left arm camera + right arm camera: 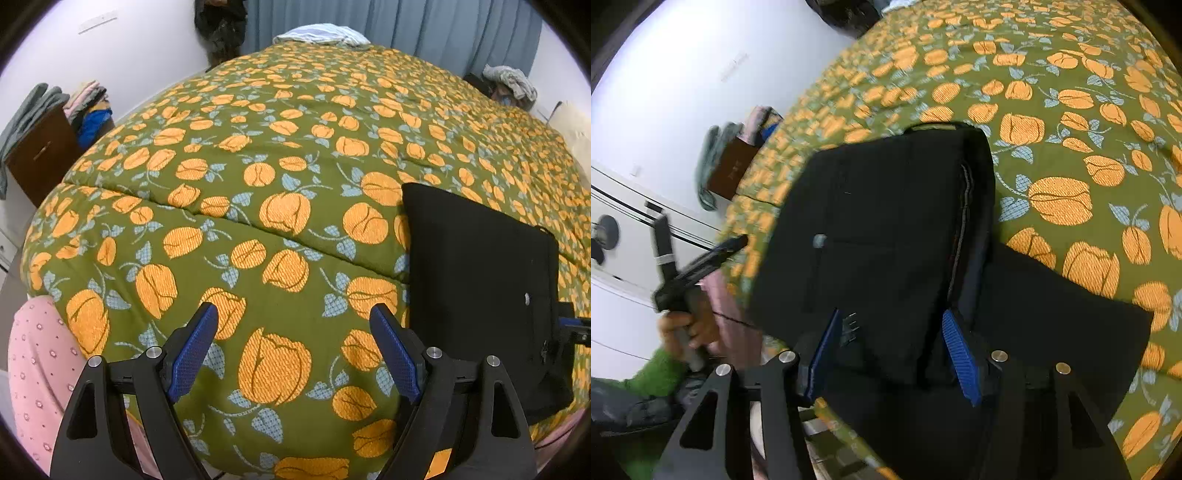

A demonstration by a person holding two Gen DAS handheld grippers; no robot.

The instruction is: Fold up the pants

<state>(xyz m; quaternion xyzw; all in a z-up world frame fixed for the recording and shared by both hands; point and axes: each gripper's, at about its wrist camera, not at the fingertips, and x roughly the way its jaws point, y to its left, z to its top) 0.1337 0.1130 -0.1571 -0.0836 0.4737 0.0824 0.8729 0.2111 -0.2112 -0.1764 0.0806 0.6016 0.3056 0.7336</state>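
The black pants (480, 273) lie folded on the flowered bedspread (280, 155), at the right of the left wrist view. My left gripper (293, 314) hovers open over bare bedspread to the left of them, with nothing between its blue pads. In the right wrist view the pants (894, 206) fill the middle, an upper folded layer lying over a lower layer that spreads to the right. My right gripper (890, 317) has the near end of that upper layer between its pads, and the cloth narrows into the jaws and reaches both pads. The left side of this view is blurred.
A person's hand (683, 328) with a green sleeve holds the left gripper's handle. Pink dotted cloth (40, 369) shows at the bed's near left corner. A brown cabinet (40, 155) with piled clothes stands by the white wall. A pillow (317, 35) and blue curtains are at the far end.
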